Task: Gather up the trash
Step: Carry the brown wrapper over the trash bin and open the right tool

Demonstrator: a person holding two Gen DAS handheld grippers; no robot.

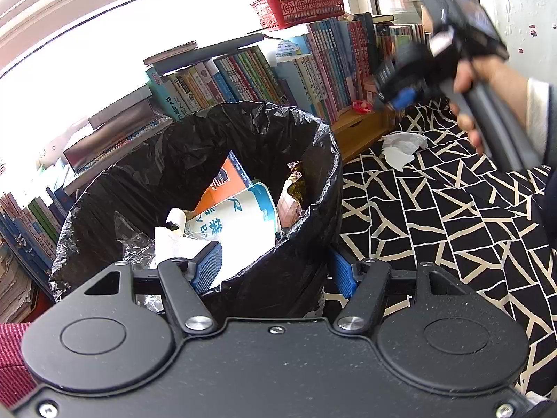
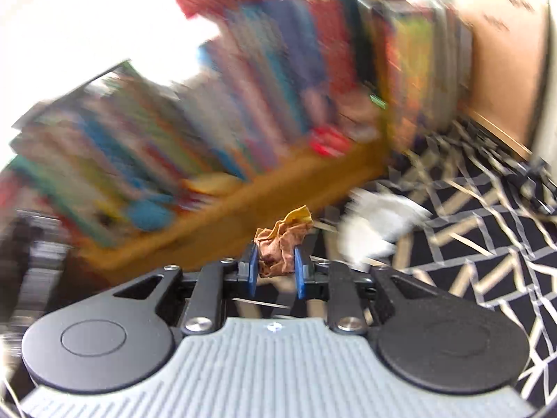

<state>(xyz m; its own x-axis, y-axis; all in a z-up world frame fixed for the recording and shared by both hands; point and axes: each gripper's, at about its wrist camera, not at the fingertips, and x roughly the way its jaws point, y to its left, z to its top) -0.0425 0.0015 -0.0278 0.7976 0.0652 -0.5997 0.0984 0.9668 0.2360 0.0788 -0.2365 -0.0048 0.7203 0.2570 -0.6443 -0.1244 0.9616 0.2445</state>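
Trash is what we are carrying in the right tongs (image 2: 275, 271): they are clamped on a crumpled brown-and-yellow wrapper (image 2: 282, 244), a thin, creased scrap sticking up past the blue ribbed pads. The move ahead, as we judge it, is turning on one relation: the bin (image 1: 195, 188) is lying off to the left of the right tongs and lower, while it is sitting directly ahead of the left tongs (image 1: 276, 271). Those are straddling the bin's near rim, one pad inside and one outside, with the glossy, wrinkled black liner (image 1: 313, 230) between them; we cannot tell whether they are pinching it. The bin is round, already holding paper packaging and clear film. White crumpled tissue (image 1: 402, 148) is lying on the black-and-cream patterned cloth (image 1: 452, 226), below the right tongs and beside the wooden bookshelf (image 1: 362, 129).
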